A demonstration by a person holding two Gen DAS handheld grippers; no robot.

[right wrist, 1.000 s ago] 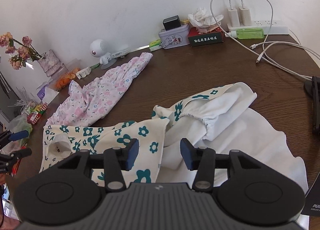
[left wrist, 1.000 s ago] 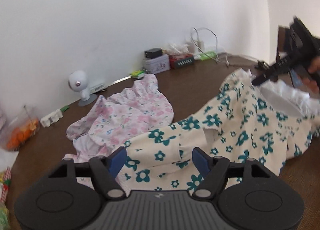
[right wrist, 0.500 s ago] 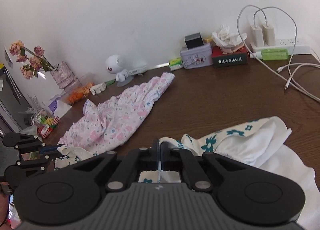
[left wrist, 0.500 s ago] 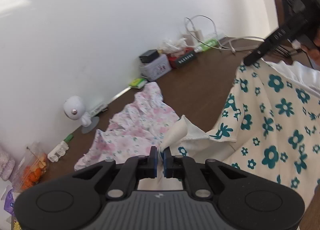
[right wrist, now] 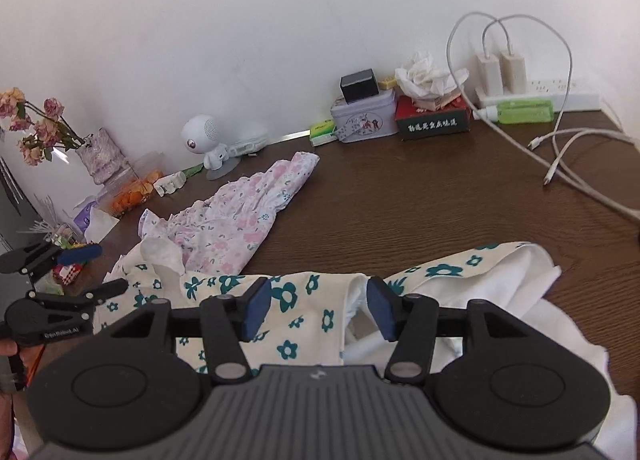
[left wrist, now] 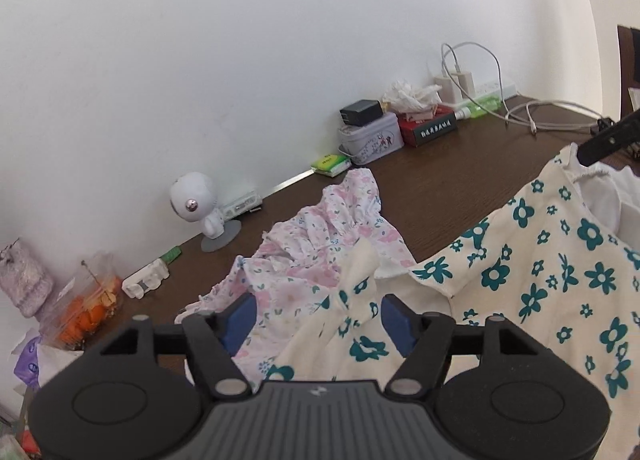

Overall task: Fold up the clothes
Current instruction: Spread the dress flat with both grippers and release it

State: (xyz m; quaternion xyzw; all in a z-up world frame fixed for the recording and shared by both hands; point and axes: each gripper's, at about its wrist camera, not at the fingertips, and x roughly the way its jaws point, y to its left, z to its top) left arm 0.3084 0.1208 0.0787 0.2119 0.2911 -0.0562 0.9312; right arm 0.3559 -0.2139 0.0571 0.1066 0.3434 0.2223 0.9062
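Observation:
A cream garment with teal flowers (left wrist: pixel 560 284) lies spread on the brown table (left wrist: pixel 460 179), its white lining showing at the right (right wrist: pixel 532 292). My left gripper (left wrist: pixel 318 320) is open over the garment's left end, with a raised fold of cloth between the fingers. My right gripper (right wrist: pixel 316 310) is open over the garment's (right wrist: pixel 304 316) middle, empty. The left gripper also shows at the left edge of the right wrist view (right wrist: pixel 76 272), and a finger of the right gripper at the right edge of the left wrist view (left wrist: pixel 608 141).
A pink floral garment (left wrist: pixel 320 244) (right wrist: pixel 236 215) lies crumpled behind the teal one. Along the wall stand a white toy robot (right wrist: pixel 208 143), a tin (right wrist: pixel 362 119), a red tissue box (right wrist: pixel 432 115), a power strip with cables (right wrist: pixel 560 163), and a flower vase (right wrist: pixel 100 155).
Both grippers were shut on the garment's edge half a second ago and have opened. The cloth has dropped and now lies spread flatter on the table.

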